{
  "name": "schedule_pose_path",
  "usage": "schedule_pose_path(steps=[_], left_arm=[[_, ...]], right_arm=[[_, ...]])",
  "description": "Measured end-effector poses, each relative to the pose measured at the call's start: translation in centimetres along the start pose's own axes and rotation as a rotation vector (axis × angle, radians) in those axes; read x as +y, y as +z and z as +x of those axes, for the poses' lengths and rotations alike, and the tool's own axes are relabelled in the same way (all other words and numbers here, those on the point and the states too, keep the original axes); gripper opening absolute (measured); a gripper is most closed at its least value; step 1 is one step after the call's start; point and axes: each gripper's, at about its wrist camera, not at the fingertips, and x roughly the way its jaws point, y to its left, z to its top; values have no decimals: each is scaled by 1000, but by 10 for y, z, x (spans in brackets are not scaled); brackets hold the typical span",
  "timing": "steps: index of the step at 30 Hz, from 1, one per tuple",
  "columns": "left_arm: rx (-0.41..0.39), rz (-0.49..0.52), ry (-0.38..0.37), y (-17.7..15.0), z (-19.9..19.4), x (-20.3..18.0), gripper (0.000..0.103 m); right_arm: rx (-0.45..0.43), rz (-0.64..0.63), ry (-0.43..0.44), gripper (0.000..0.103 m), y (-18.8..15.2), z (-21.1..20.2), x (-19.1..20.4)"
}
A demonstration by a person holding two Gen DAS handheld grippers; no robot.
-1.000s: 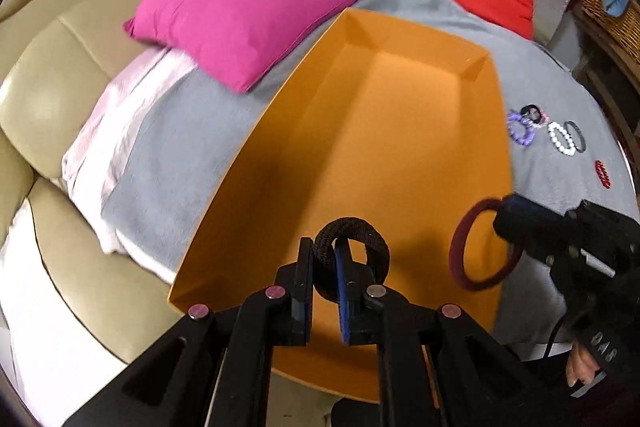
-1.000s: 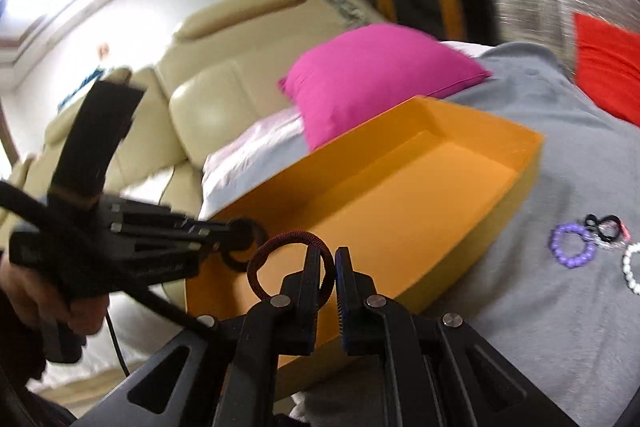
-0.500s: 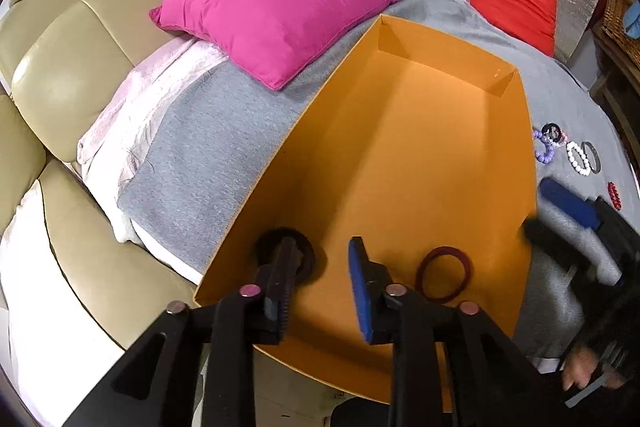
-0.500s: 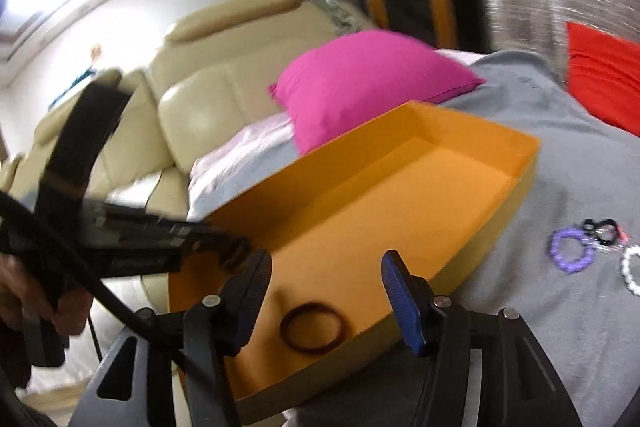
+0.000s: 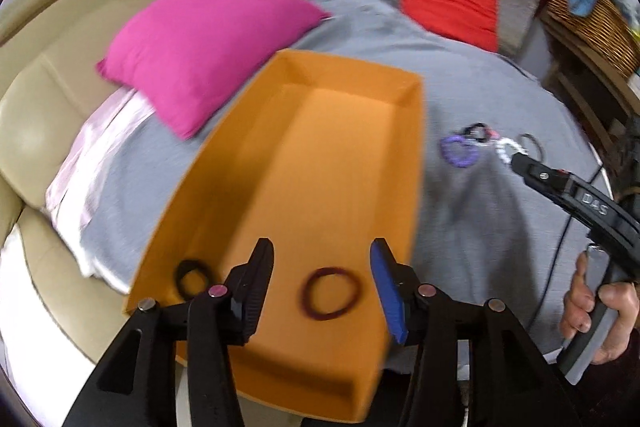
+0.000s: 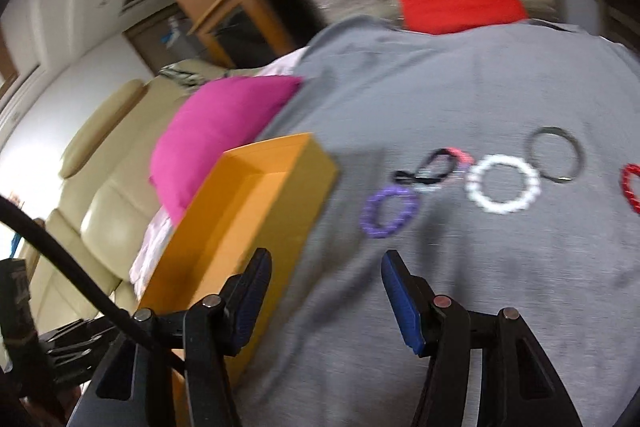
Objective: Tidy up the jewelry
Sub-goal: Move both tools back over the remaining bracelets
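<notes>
Both grippers hang released. The left gripper [image 5: 322, 277] gapes over the shallow orange cardboard tray [image 5: 408, 155] — a thick black fabric ring [image 5: 195, 277] and thin maroon band [image 5: 330, 291] lie low in frame. The right gripper [image 6: 326, 291] faces grey cloth [image 6: 440, 99]; a purple beaded bracelet [image 6: 390, 211] and a white, probably beaded, bracelet [image 6: 503, 183] lie mid-right.

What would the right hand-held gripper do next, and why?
Probably ease forward and down onto the purple bead bracelet. The right hand-held gripper is open and empty above the grey cloth, that bracelet lies nearest ahead, and the orange box holds only two rings so far.
</notes>
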Motion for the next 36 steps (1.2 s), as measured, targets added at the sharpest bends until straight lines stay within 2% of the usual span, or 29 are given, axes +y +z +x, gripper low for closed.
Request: schedule_pose_path(steps=[12,21,28,32,36], left_arm=[[-31,150,-80,18,3,-98,56],[1,212,-109,19,23,-142,56],[60,230,-94,17,47,-149,56],[70,240,-97,26,57,-153,56],[90,259,-117,41,71,-166,56]], right_arm=[[-103,222,-92,61,19,-80,-106],[-136,311,-161,61,21,-120,-159],[-114,422,-179,60,25,-125,-196],[-73,503,-176,55,27,-116,-218],[-46,558,-192,55,30,-105,-235]])
